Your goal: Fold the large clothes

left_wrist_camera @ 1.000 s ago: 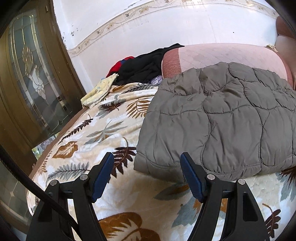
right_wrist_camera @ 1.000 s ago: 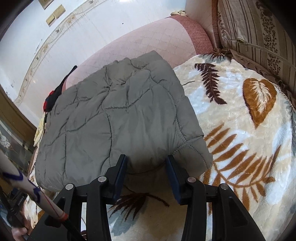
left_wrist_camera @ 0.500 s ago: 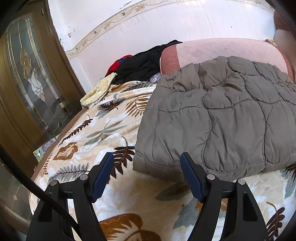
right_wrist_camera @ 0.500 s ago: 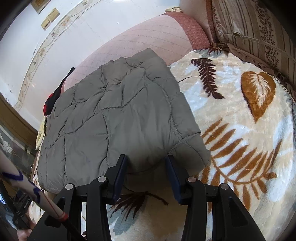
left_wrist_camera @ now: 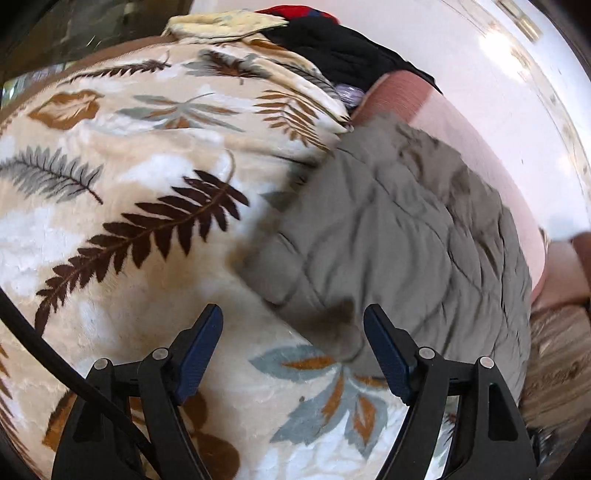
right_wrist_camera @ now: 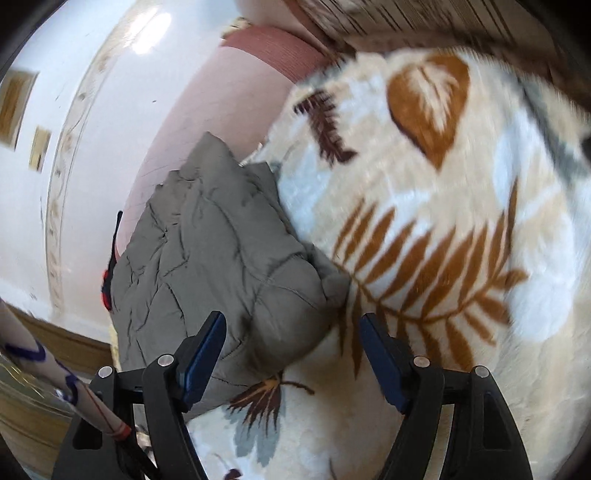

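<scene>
A folded grey quilted jacket point(left_wrist_camera: 399, 240) lies on a cream blanket with a leaf print point(left_wrist_camera: 129, 184). In the left wrist view it sits ahead and to the right, its near corner just beyond the right finger. My left gripper point(left_wrist_camera: 293, 347) is open and empty above the blanket. In the right wrist view the jacket point(right_wrist_camera: 214, 266) lies ahead to the left, its near corner between the fingers. My right gripper point(right_wrist_camera: 291, 350) is open and empty.
A pink bolster point(left_wrist_camera: 498, 177) lies behind the jacket against a white wall. A pile of black and red clothes point(left_wrist_camera: 332, 44) and a pale yellow cloth point(left_wrist_camera: 221, 26) sit at the blanket's far end. A striped cushion point(right_wrist_camera: 424, 22) stands at the right.
Both views have swung and tilted sharply and are blurred. The right gripper's jaws have opened wider. The jacket lies where it was.
</scene>
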The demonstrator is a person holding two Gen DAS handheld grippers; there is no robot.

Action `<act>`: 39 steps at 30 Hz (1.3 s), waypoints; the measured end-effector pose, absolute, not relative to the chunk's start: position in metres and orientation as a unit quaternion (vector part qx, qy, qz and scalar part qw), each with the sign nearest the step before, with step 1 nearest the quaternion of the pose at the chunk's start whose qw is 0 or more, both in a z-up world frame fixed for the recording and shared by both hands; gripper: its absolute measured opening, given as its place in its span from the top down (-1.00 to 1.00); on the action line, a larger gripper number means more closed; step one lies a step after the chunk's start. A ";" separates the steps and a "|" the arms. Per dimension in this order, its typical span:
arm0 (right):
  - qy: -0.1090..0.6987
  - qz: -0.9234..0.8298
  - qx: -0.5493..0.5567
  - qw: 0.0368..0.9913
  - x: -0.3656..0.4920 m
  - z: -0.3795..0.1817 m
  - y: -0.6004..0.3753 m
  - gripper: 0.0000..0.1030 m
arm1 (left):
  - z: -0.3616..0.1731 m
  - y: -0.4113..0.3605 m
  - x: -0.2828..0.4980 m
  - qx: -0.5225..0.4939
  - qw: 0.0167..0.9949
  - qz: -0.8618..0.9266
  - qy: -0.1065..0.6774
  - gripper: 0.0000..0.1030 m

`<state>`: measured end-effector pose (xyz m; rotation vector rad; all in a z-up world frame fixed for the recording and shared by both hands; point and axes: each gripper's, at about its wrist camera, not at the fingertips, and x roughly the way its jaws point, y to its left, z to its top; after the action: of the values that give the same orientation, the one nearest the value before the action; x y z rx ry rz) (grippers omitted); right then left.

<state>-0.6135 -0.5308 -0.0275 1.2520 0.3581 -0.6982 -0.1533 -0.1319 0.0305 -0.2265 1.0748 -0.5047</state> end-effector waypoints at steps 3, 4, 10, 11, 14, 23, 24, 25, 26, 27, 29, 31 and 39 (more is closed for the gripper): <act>0.162 -0.299 0.582 0.738 -0.609 -0.031 -0.531 -0.55 | 0.026 -0.125 -0.143 -0.146 0.811 -0.246 0.510 -0.51; 0.162 -0.295 0.586 0.737 -0.608 -0.032 -0.530 -0.55 | 0.023 -0.122 -0.140 -0.164 0.804 -0.249 0.514 -0.51; 0.156 -0.266 0.617 0.724 -0.602 -0.047 -0.531 -0.55 | 0.006 -0.127 -0.122 -0.243 0.764 -0.269 0.534 -0.51; 0.152 -0.263 0.621 0.722 -0.603 -0.048 -0.532 -0.56 | 0.003 -0.131 -0.120 -0.249 0.759 -0.272 0.537 -0.52; 0.143 -0.256 0.628 0.720 -0.602 -0.052 -0.536 -0.59 | -0.005 -0.138 -0.116 -0.256 0.757 -0.273 0.536 -0.58; 0.132 -0.265 0.607 0.738 -0.577 -0.062 -0.556 -0.48 | -0.012 -0.163 -0.109 -0.227 0.778 -0.277 0.515 -0.64; 0.135 -0.269 0.595 0.745 -0.575 -0.060 -0.554 -0.15 | -0.007 -0.169 -0.112 -0.203 0.792 -0.275 0.506 -0.44; 0.141 -0.276 0.582 0.752 -0.573 -0.057 -0.553 -0.05 | 0.000 -0.175 -0.116 -0.174 0.808 -0.272 0.493 -0.23; 0.143 -0.277 0.574 0.757 -0.572 -0.053 -0.552 0.13 | 0.007 -0.179 -0.122 -0.151 0.822 -0.269 0.478 -0.14; 0.147 -0.282 0.561 0.764 -0.570 -0.047 -0.549 0.24 | 0.013 -0.183 -0.126 -0.134 0.832 -0.268 0.467 0.03; 0.163 -0.305 0.510 0.788 -0.564 -0.028 -0.540 0.34 | 0.024 -0.188 -0.134 -0.105 0.846 -0.266 0.449 0.18; 0.167 -0.321 0.472 0.804 -0.561 -0.013 -0.530 0.40 | 0.031 -0.188 -0.138 -0.097 0.851 -0.269 0.440 0.28; 0.164 -0.314 0.426 0.832 -0.580 0.026 -0.502 0.44 | 0.056 -0.150 -0.168 -0.102 0.848 -0.293 0.429 0.32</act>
<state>-0.5801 -0.5019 0.0263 0.9038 0.3471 -0.6651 -0.1677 -0.1501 0.0559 -0.2154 0.9037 -0.6185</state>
